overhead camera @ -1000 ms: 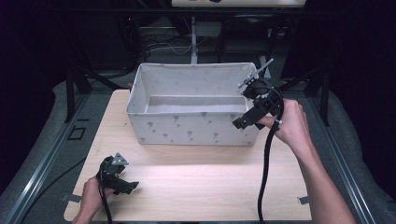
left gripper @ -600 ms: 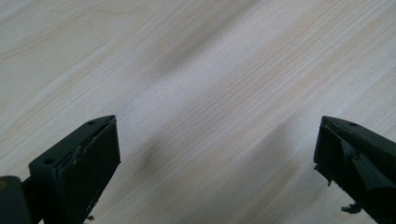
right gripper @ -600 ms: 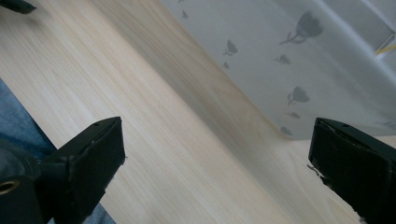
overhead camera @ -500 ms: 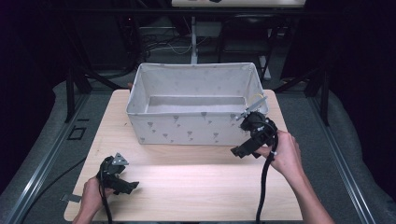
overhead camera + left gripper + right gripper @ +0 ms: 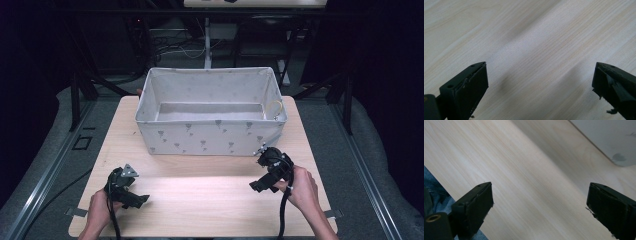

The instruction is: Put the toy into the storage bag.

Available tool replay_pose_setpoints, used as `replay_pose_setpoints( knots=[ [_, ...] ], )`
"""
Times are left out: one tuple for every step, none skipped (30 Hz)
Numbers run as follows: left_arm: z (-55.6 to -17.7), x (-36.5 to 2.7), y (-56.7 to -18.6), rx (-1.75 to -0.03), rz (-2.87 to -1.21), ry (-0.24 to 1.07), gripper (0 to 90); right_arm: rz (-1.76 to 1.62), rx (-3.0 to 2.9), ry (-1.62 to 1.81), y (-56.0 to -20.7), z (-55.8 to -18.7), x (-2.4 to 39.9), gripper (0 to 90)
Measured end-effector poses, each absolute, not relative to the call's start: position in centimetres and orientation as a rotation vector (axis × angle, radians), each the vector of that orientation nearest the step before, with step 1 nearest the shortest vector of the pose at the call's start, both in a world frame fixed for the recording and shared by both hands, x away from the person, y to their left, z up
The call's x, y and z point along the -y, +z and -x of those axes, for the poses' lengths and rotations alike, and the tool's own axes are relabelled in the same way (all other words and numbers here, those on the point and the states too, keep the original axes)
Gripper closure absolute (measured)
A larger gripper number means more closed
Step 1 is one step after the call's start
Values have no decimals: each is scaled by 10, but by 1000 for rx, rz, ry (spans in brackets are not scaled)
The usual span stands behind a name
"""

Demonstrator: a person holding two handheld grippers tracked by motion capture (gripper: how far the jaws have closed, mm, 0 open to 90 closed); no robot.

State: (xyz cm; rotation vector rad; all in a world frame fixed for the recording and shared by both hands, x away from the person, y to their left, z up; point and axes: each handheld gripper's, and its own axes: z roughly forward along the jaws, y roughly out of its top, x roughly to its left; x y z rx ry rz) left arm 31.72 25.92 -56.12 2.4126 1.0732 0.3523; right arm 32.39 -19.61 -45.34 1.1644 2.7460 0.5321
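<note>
Pale wood tabletop (image 5: 210, 200) under everything, grain running diagonally in both gripper views. Toward the far half of it, a white fabric storage bin (image 5: 210, 137), rectangular, printed with small grey motifs, open at the top. Inside the bin, against the right end wall, a thin yellowish loop (image 5: 274, 107), too small to identify. Near the front left corner of the table, left gripper (image 5: 131, 196) held in the person's left hand (image 5: 97, 212), grey three-cornered plate on top, black cable trailing back toward the bottom edge. In the left gripper view, 2 black jaws spread wide, 1 at each lower corner, nothing between them but bare wood and soft shadows. Near the front right of the table, right gripper (image 5: 262, 182) held in the person's right hand (image 5: 300, 187), just in front of the bin's front right corner but apart from it, cable dropping down past the wrist. In the right gripper view, jaws likewise spread wide and empty, low over the wood, with a rounded corner of the bin (image 5: 609, 142) at the upper right and blue denim (image 5: 436, 192) past the table edge at the lower left. Well apart, the 2 grippers, with open tabletop between. Around the table, grey floor (image 5: 380, 165), dark metal frame legs and loose cables (image 5: 170, 45) beyond the far edge.
</note>
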Motion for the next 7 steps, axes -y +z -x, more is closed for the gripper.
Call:
replay_pose_setpoints(
  knots=[
    [-317,-259,-561,-1070,-2413,352,6,-1174,-2750,534,-457,-323,196,68],
    [-318,-258,-561,-1070,-2413,350,6,-1182,-2751,521,-461,-323,196,67],
    [-317,-258,-561,-1070,-2415,353,6,-1175,-2764,499,-464,-323,196,66],
    [-317,-258,-561,-1069,-2413,353,6,-1191,-2755,517,-466,-322,195,65],
    [-317,-258,-561,-1066,-2415,354,6,-1179,-2775,499,-468,-323,196,68],
    [-317,-259,-560,-1067,-2413,355,6,-1173,-2771,488,-469,-323,195,72],
    [-317,-259,-560,-1066,-2413,355,6,-1171,-2760,487,-471,-322,194,77]
  ],
)
